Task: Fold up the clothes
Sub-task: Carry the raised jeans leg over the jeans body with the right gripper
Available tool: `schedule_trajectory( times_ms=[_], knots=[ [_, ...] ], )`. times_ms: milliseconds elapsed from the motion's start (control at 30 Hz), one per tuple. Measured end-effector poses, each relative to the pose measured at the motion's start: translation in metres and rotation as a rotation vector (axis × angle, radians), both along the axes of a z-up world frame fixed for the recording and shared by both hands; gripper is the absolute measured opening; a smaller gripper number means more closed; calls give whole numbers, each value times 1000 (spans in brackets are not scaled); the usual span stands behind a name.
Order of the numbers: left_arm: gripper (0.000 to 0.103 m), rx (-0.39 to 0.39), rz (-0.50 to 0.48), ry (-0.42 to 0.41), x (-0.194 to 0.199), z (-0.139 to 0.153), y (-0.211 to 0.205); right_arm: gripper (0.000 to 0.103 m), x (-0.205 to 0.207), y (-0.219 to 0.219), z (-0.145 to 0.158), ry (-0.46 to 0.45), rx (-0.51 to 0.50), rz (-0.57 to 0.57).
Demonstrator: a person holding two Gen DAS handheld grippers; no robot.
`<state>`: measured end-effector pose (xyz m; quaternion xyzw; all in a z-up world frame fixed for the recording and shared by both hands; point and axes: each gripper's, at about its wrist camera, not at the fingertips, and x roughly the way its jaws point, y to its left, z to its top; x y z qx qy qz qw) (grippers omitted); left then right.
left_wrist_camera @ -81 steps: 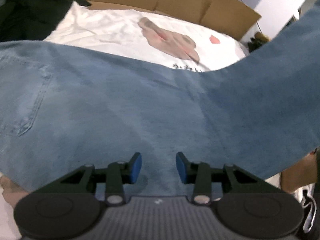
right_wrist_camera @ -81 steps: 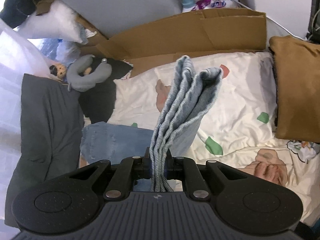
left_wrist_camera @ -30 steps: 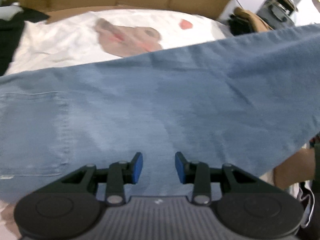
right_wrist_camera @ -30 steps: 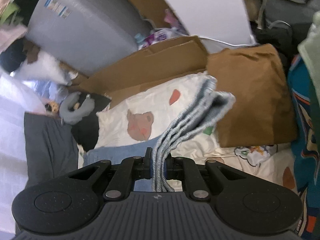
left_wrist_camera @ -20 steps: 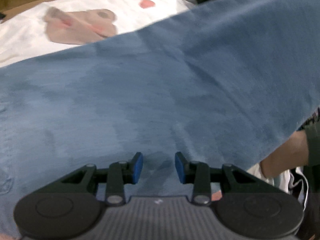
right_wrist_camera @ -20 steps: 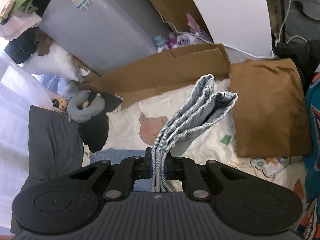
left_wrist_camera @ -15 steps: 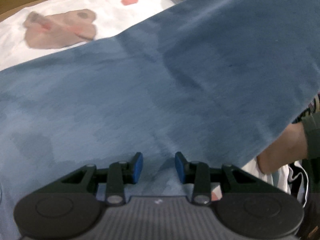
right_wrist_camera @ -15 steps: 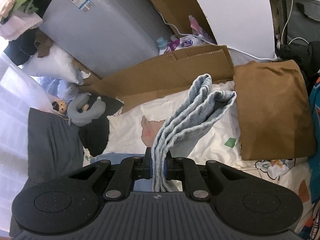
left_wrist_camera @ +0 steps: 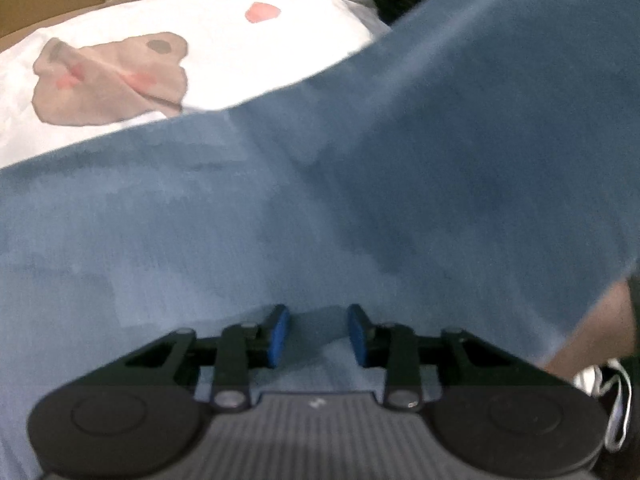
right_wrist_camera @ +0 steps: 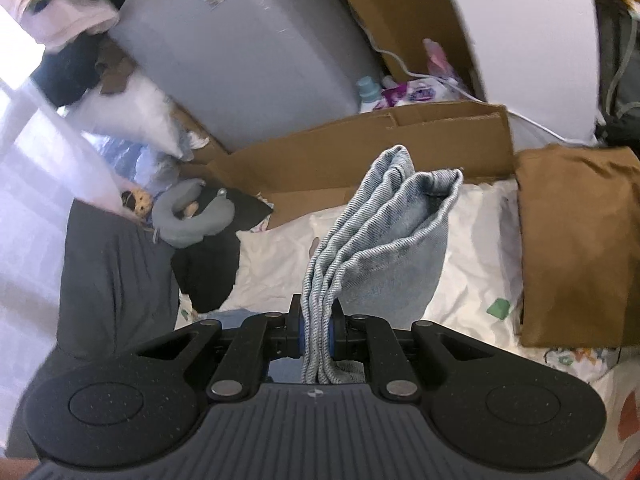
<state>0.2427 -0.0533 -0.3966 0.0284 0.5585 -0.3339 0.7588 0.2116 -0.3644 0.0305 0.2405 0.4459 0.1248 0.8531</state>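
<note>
Jeans (left_wrist_camera: 280,220) leg now swings higher across our left view; right gripper (right_wrist_camera: 316,334) clamps bunched hem, left gripper (left_wrist_camera: 316,334) jaws just narrowed, empty, fold underway.

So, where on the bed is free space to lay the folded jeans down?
Free: the white printed sheet between the black garment and the brown folded cloth, below the cardboard. Crowded: the left side, with the grey neck pillow. The right gripper holds the jeans.
</note>
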Motion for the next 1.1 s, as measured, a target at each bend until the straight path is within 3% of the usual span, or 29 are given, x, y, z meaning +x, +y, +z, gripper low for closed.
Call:
schedule_trajectory(
  times_ms=[133, 300, 767, 1033, 1100],
  knots=[
    [18, 25, 18, -23, 19, -3, -2, 10, 1, 11, -4, 7, -13, 10],
    [11, 37, 64, -21, 50, -11, 1, 10, 3, 15, -7, 20, -23, 10],
    [11, 73, 26, -98, 112, -3, -38, 10, 6, 12, -6, 20, -29, -17],
    [11, 85, 20, -62, 102, -4, -47, 10, 5, 16, 1, -1, -21, -26],
    [11, 87, 12, -55, 79, -2, -39, 10, 4, 18, 4, -17, -5, -18]
  ],
)
